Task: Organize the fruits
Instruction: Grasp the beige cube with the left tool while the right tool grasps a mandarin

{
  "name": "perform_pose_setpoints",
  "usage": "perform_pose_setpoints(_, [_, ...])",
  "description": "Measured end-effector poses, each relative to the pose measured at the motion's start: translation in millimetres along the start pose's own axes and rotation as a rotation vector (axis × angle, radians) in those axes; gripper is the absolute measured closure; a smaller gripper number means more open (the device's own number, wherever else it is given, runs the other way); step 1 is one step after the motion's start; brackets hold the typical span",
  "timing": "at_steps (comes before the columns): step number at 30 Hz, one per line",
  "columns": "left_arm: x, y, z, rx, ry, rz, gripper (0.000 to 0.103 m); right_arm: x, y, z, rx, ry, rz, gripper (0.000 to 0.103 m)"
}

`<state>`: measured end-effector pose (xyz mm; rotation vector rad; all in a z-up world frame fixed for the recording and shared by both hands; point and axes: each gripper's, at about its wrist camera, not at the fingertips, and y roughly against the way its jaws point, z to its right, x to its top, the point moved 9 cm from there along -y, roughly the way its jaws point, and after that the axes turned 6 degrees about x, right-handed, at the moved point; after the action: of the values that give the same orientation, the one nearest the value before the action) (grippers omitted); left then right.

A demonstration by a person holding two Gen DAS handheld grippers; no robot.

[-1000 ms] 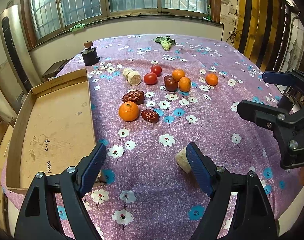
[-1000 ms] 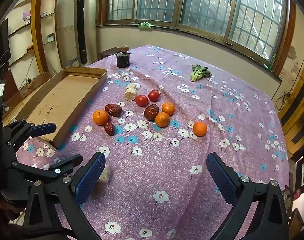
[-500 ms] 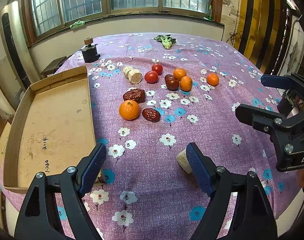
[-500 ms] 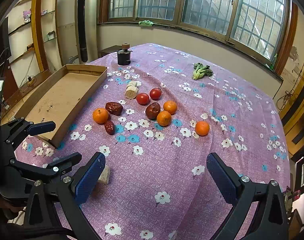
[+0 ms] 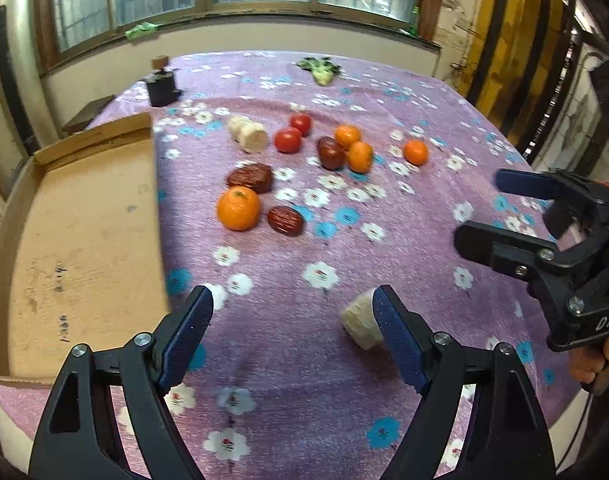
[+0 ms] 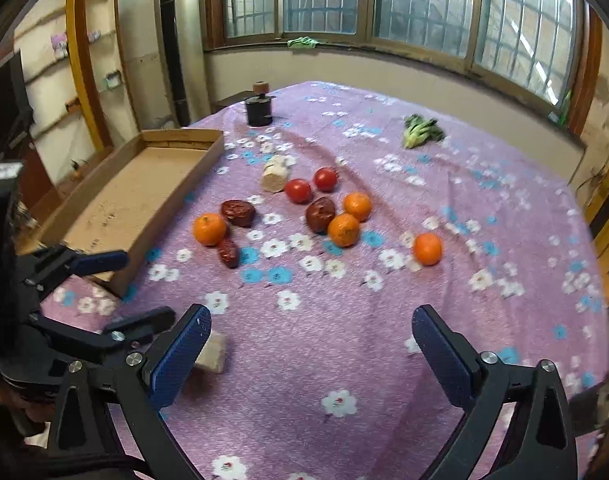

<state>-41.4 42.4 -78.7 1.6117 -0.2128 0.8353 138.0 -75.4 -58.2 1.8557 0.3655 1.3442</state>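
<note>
I am holding both grippers low over the near end of the table [image 6: 504,216], which is covered in a purple flowered cloth. The cardboard tray [image 5: 84,216] is lying empty along my left side. The fruits are sitting loose in a cluster ahead of me, well apart from both grippers: the nearest orange [image 5: 239,208] beside two dark red dates [image 5: 285,220], then two tomatoes [image 5: 288,140], more oranges, and one orange alone [image 6: 427,248] out to the right.

My left gripper [image 5: 292,332] is hanging unclenched, jaws wide, nothing between them. A pale cut stub [image 5: 360,322] is lying just beside its right finger; whether they are touching I cannot quite tell through the blur. My right gripper [image 6: 310,354] is likewise spread wide and empty.

The coming move is turning on the nearest orange, I judge: it is lying straight ahead and slightly left of my left gripper, close to the tray's near edge, so my left hand is the nearer one. Being round, it is offering no long axis to line up with.
</note>
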Motion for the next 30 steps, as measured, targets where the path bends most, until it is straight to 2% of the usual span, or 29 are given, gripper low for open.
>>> perform_pose_setpoints(6, [-5.3,-4.7,33.5,-0.07,-0.085,-0.013,0.021,-3.1,-17.3,8.2,0.035,-0.041,-0.019,0.009])
perform_pose_setpoints(10, [-8.4,-16.1,50.9,-0.079,-0.137,-0.026,0.021,10.1,-32.5,22.9,0.072,-0.115,0.004,0.02])
perform_pose_setpoints(14, [-13.6,-29.4,57.0,-0.1,-0.161,-0.058,0.041,29.6,-55.4,43.0,0.057,-0.157,0.022,0.031])
perform_pose_setpoints(18, [-14.3,-32.2,54.4,-0.103,-0.172,-0.044,0.048,42.3,-79.9,58.3,0.03,-0.163,0.011,0.042])
perform_pose_setpoints(21, [-12.4,-31.6,51.4,-0.122,-0.159,-0.039,0.053,45.5,-94.9,64.5,0.011,-0.154,-0.008,0.044])
perform_pose_setpoints(23, [-11.1,-30.8,51.8,-0.142,-0.156,-0.038,0.063,46.1,-105.3,67.8,-0.001,-0.151,-0.023,0.051])
perform_pose_setpoints(26, [-11.5,-29.2,52.9,-0.154,-0.155,-0.033,0.063,44.2,-118.2,68.9,0.009,-0.155,-0.044,0.059])
perform_pose_setpoints(28, [-11.8,-28.7,52.3,-0.162,-0.147,-0.033,0.063,42.2,-124.1,67.4,0.003,-0.146,-0.05,0.059])
perform_pose_setpoints(30, [-12.0,-28.2,50.3,-0.166,-0.139,-0.032,0.064,42.4,-123.9,64.8,0.014,-0.142,-0.042,0.07])
